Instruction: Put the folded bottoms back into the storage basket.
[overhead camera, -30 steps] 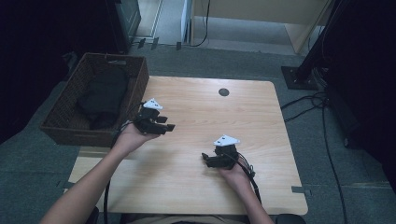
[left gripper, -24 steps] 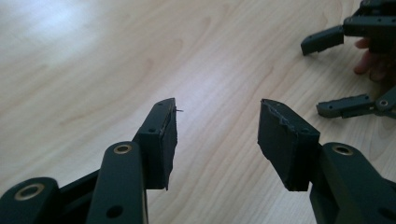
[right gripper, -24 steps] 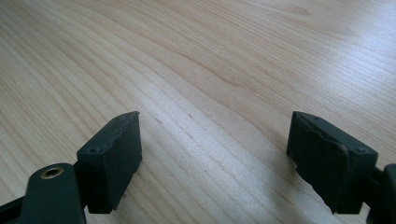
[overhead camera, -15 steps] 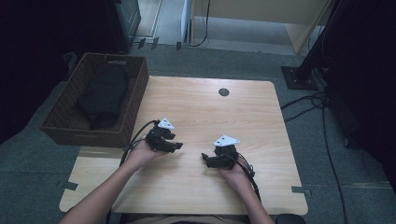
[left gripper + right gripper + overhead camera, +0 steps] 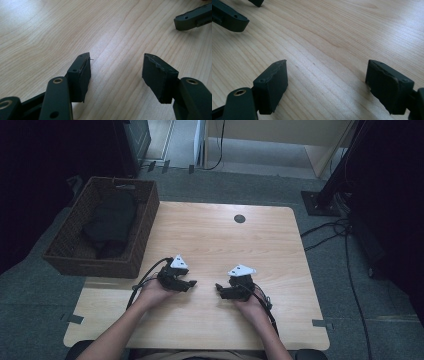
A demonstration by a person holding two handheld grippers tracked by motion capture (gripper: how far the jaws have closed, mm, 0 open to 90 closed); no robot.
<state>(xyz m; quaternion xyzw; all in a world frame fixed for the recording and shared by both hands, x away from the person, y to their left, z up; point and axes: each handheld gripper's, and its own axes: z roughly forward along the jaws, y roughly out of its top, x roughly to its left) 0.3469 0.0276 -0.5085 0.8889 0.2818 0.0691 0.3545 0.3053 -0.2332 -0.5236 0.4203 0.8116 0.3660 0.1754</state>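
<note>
Left gripper [image 5: 191, 283] and right gripper [image 5: 218, 289] low over the wooden table [image 5: 220, 235], tips facing each other, near but apart. Both sets of jaws spread, nothing between, bare wood only. Long axes roughly in line across the table. Wicker basket [image 5: 143, 220] holding a black bundle [image 5: 111, 222] is well beyond the left fingers.

Left gripper [image 5: 189, 284]: in my left hand [image 5: 155, 292], low over the near middle, jaws apart with nothing between them, pointing right. Right gripper [image 5: 220, 290]: in my right hand [image 5: 250, 305], just right of the left one, jaws spread wide and empty, pointing left. Both forearms enter from the near edge; the jaw tips face each other, close but apart.
</note>
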